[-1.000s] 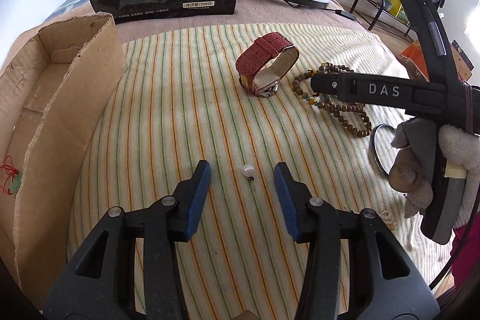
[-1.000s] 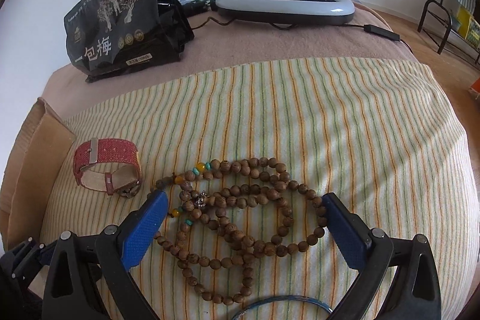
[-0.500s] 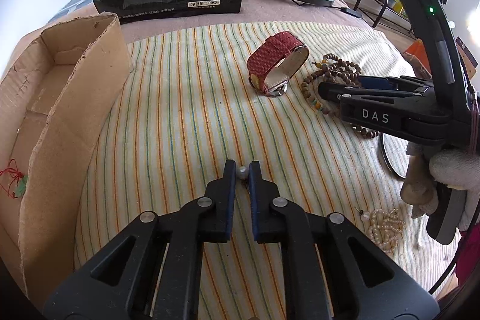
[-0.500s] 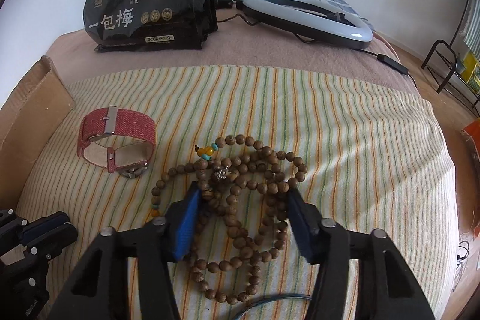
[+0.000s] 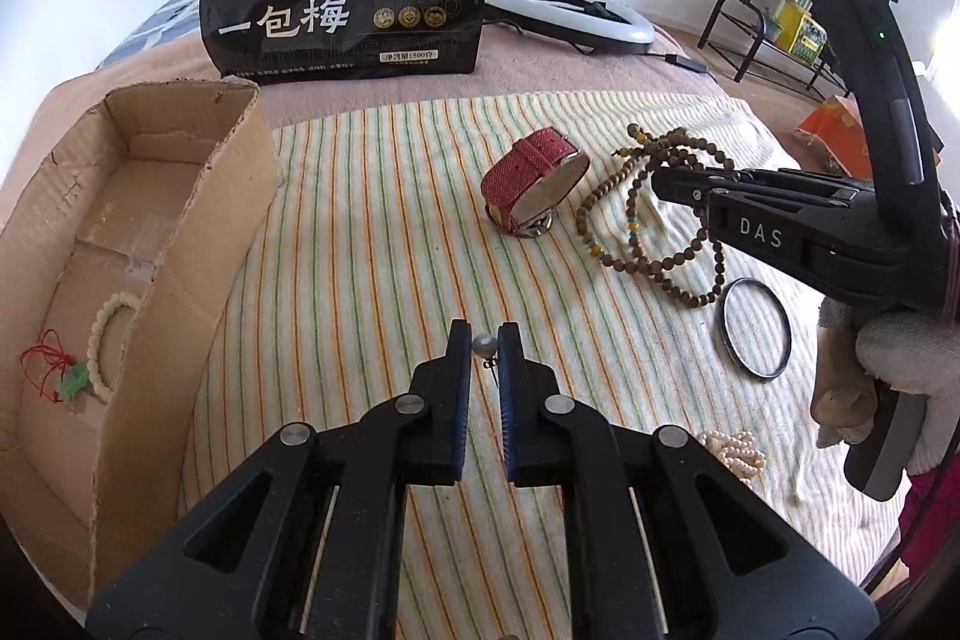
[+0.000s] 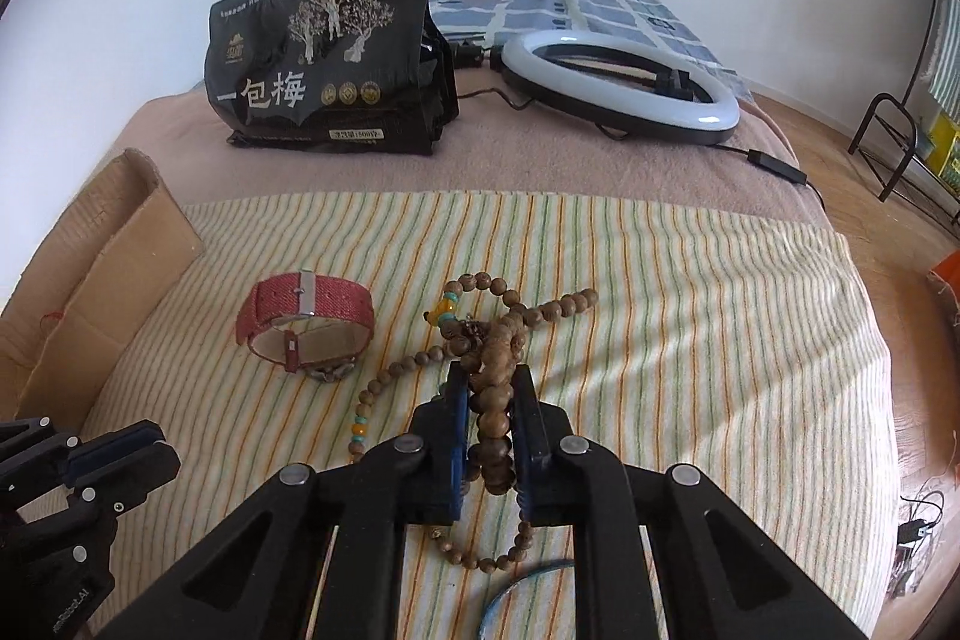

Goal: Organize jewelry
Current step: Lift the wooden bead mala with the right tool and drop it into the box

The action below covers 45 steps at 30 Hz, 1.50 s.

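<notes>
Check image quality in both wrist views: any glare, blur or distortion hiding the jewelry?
Left wrist view: strong fisheye bending, dark vignetted corners, window glare at right edge; small pearl earring sharp. Right wrist view: same distortion, soft daylight; brown wooden bead necklace sharp, slightly soft nearest the lens.

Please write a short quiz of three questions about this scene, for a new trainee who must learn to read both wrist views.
1. True or false: the left gripper is shut on the pearl earring.
2. Which thing do the jaws of the right gripper hold?
A. the red watch
B. the wooden bead necklace
C. the thin bangle
3. Fill in: the white bead bracelet lies inside the ____ .

Key
1. True. The earring sits pinched between the jaws.
2. B. Its bunched strands are clamped, and the rest trails on the striped cloth.
3. The cardboard box, beside a red cord with a green charm.
</notes>
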Available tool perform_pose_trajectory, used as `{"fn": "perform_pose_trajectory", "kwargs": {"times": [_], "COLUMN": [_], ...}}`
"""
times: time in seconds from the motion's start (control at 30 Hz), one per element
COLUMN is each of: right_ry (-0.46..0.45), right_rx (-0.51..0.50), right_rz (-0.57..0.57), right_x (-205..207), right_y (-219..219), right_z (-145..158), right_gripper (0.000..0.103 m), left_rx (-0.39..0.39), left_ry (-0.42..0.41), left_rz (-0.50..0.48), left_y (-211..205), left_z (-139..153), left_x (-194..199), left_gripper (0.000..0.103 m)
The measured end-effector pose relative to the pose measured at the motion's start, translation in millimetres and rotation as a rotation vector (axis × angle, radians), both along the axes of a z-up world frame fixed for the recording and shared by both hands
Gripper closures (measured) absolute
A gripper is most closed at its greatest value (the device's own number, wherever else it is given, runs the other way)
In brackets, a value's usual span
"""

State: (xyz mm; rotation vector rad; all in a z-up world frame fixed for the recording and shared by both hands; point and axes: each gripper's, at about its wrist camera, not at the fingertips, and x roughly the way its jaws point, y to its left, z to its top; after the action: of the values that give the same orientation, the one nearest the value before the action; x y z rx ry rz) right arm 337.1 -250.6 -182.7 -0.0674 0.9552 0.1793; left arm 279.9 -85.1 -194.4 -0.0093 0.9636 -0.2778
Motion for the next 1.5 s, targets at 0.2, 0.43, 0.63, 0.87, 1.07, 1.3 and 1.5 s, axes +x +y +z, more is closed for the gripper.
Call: {"fn": "perform_pose_trajectory", "kwargs": {"times": [0.2, 0.43, 0.63, 0.87, 1.07, 1.3, 1.5], "right_ry": [-0.061, -0.138, -0.198, -0.251, -0.278, -0.283, -0.277], "right_rx": [0.012, 0.039, 0.059, 0.078, 0.099, 0.128, 0.140], "right_rz": [0.003, 0.002, 0.024, 0.081, 0.124, 0.163, 0.206], "right_x": [-15, -35, -54, -76, -86, -84, -79], "right_y": [1, 2, 13, 40, 64, 95, 127], "right_z": [32, 75, 109, 138, 153, 158, 156], "right_gripper": [0.092, 0.092, 0.092, 0.092, 0.092, 0.092, 0.092], "left_rx": [-0.042, -0.067, -0.086, -0.099, -0.101, -0.096, -0.090], "left_ry": [-0.049, -0.109, -0.160, -0.200, -0.220, -0.227, -0.224], "left_rz": [0.004, 0.012, 0.029, 0.067, 0.105, 0.151, 0.197], "left_y": [9, 22, 38, 59, 82, 112, 139], "left_z": [30, 62, 85, 104, 112, 115, 113], "left_x": [-10, -25, -35, -45, -51, -53, -55], "left_gripper": [0.096, 0.096, 0.096, 0.096, 0.096, 0.096, 0.096]}}
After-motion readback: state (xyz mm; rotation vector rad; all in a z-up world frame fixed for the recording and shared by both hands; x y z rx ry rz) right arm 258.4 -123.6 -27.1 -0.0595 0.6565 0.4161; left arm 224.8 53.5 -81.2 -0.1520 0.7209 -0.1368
